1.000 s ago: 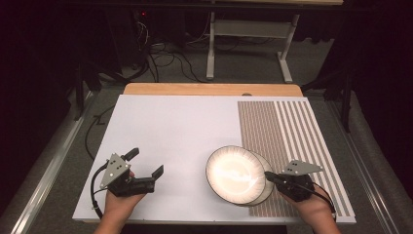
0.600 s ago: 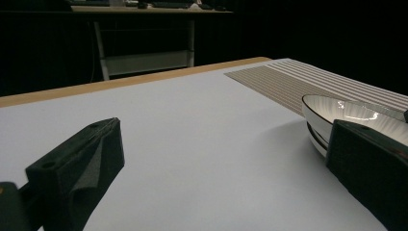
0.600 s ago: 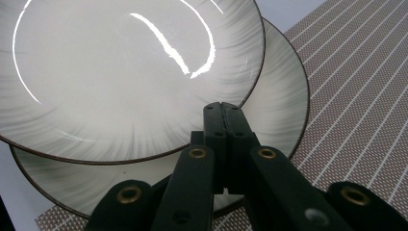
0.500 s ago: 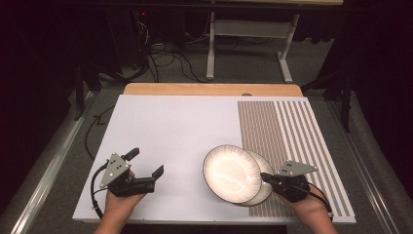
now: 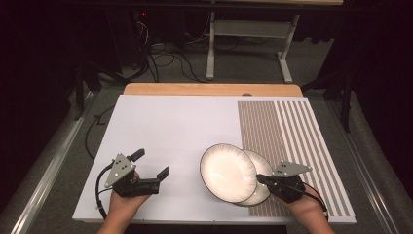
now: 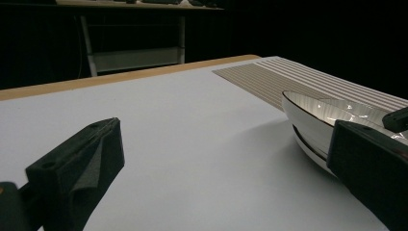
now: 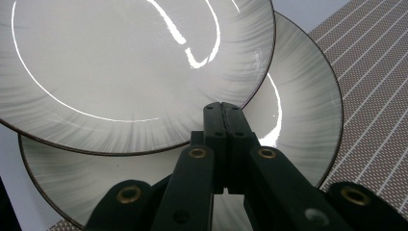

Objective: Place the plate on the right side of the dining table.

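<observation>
Black plastic jaws of the right gripper [image 5: 263, 179] are pressed fully together on the rim of the upper plate [image 5: 228, 172]; its own linkage hides the contact point in the right gripper view. That glossy, round, white plate with fine grey radial streaks and a dark edge is tilted, overlapping a matching lower plate [image 5: 261, 168], largely covered. The left gripper [image 5: 150, 164] stands wide open, holding nothing, above the matte white table [image 5: 175, 126]. Brown-and-white stripes mark the mat [image 5: 287, 126] beneath the lower plate.
</observation>
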{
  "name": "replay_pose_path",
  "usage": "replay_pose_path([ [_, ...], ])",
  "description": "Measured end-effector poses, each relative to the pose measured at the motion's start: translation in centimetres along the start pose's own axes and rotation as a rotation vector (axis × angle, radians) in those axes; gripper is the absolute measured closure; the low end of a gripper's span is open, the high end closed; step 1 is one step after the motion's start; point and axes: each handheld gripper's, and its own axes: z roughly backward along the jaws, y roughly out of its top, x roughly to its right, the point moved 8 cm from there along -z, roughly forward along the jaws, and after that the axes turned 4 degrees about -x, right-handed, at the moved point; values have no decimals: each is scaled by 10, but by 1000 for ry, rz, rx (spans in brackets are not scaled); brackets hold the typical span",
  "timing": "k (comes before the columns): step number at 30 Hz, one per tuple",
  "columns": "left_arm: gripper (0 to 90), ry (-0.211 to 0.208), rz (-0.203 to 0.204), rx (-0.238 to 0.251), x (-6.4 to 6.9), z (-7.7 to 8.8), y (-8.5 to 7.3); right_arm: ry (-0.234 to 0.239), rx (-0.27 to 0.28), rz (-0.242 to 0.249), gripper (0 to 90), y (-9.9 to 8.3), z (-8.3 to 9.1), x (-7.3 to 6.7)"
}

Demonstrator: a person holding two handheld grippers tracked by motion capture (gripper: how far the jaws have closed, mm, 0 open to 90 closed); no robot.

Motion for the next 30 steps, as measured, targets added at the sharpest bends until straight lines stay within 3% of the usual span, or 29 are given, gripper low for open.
replay_pose_path([
  [5, 1, 3, 0, -9, 3, -2, 1, 5, -5, 3, 900, 1, -2, -3],
  [11, 1, -22, 7, -22, 13, -7, 3, 5, -6, 8, 900, 1, -2, -3],
  [14, 1, -23, 37, -38, 16, -12, 3, 5, -8, 10, 900, 1, -2, -3],
  [17, 1, -45, 54, -57, 21, -17, 4, 3, -8, 15, 900, 1, -2, -3],
  [30, 6, -201, 87, -225, 75, -63, 1, 1, -4, 9, 900, 1, -2, -3],
])
